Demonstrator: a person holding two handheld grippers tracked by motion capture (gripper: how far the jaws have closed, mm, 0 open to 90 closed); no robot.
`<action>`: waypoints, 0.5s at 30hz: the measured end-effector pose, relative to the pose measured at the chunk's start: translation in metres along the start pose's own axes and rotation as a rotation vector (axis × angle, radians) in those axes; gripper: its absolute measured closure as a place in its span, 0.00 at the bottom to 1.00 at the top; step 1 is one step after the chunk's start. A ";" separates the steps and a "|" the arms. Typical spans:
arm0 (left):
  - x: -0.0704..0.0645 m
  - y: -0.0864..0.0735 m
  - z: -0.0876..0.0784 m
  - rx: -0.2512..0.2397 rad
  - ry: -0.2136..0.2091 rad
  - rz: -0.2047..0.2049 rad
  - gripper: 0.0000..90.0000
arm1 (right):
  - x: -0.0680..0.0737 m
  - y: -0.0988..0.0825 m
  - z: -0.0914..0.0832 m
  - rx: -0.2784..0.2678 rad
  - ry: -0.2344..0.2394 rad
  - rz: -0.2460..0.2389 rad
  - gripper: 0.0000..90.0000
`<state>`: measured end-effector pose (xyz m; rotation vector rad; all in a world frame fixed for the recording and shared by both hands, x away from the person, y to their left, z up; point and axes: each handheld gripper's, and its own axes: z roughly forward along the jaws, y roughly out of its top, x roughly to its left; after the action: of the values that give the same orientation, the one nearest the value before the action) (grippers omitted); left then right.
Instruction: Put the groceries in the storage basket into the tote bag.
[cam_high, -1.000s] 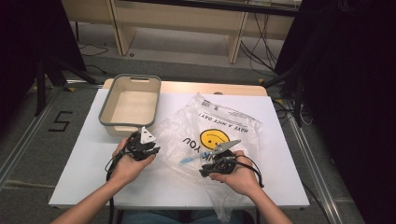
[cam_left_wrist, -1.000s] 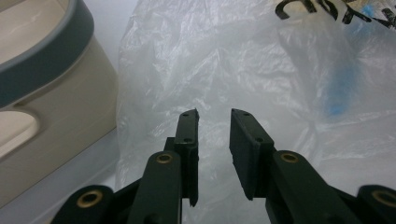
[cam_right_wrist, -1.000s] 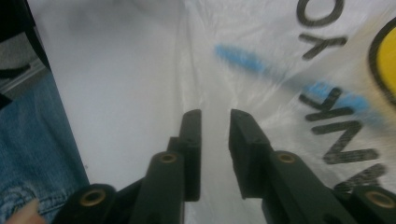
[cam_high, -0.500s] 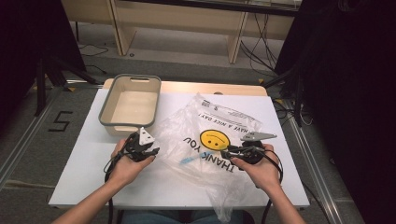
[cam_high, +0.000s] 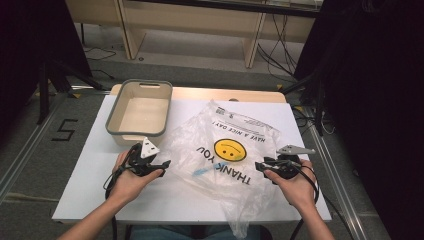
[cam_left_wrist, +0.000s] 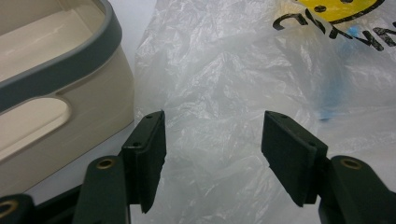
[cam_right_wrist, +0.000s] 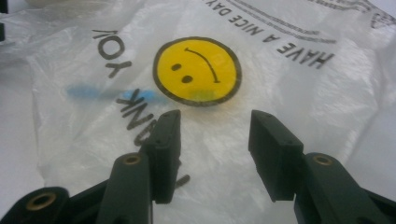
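We have the clear plastic bag (cam_high: 227, 155) spread flat on the white counter (cam_high: 95, 185), its smiley print facing up, just beside the beige bin (cam_high: 140, 111) that sits at the far left corner. It lies between our two hands, so each side can be taken at once. Our left hand-held gripper (cam_high: 165, 163) sits at the bag's left edge, near the bin; its jaws have just been opening and now stand wide apart over crumpled film, pinching nothing. Our right hand-held gripper (cam_high: 259, 165) points in from the bag's right side, jaws also just opened and parted over the print, holding nothing. We judge both are placed low and facing inward to catch the film from opposite sides
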<state>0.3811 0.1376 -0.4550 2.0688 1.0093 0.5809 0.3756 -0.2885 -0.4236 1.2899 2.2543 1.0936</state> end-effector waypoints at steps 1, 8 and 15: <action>0.001 -0.001 0.000 -0.005 -0.001 -0.003 0.44 | -0.002 -0.001 -0.001 -0.001 -0.009 0.007 0.60; 0.005 -0.003 0.000 -0.006 -0.006 -0.023 0.39 | -0.011 -0.011 -0.006 0.008 -0.066 0.040 0.52; 0.003 -0.003 0.000 -0.014 -0.020 -0.020 0.38 | -0.017 -0.021 -0.011 0.012 -0.104 0.062 0.47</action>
<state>0.3817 0.1412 -0.4568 2.0456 1.0107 0.5543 0.3656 -0.3139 -0.4333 1.3963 2.1619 1.0107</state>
